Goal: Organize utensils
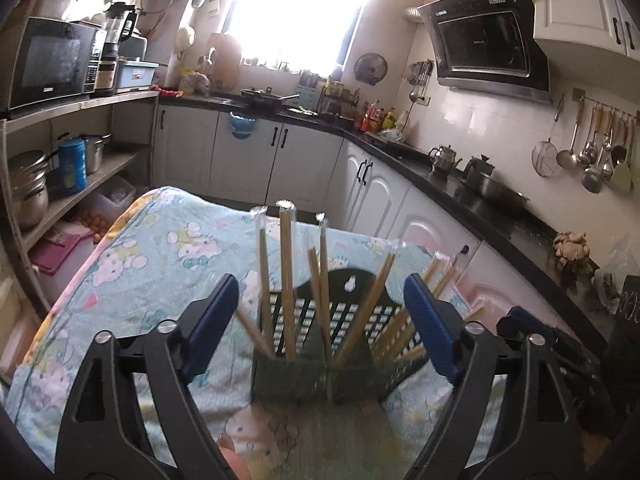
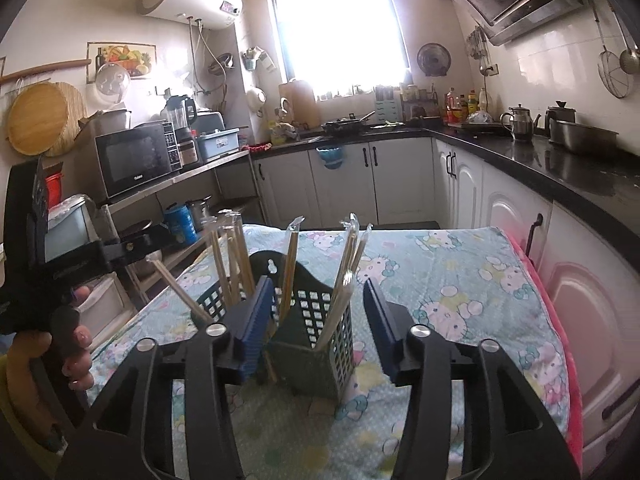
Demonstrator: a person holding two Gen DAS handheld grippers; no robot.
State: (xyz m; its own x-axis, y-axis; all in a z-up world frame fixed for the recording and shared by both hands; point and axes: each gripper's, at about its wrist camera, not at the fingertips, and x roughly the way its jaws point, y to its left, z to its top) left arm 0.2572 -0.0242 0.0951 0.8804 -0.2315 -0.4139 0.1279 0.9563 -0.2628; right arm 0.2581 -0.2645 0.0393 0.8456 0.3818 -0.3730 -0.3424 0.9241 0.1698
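A dark green slotted utensil holder (image 1: 320, 344) stands upright on the table, also in the right wrist view (image 2: 316, 344). Several wrapped wooden chopsticks (image 1: 287, 280) stand in its compartments, leaning outward; they show in the right wrist view too (image 2: 290, 268). My left gripper (image 1: 320, 312) is open, its blue pads to either side of the holder, just in front of it, holding nothing. My right gripper (image 2: 318, 316) is open and empty, its pads flanking the holder's right compartment. The left gripper's body and the hand holding it show at the left of the right wrist view (image 2: 60, 280).
The table wears a light blue cartoon-print cloth (image 1: 160, 272). White cabinets under a black counter (image 2: 560, 176) run behind and to the right, with kettles and a steel bowl. A shelf with a microwave (image 1: 48, 60) and pots stands at the left.
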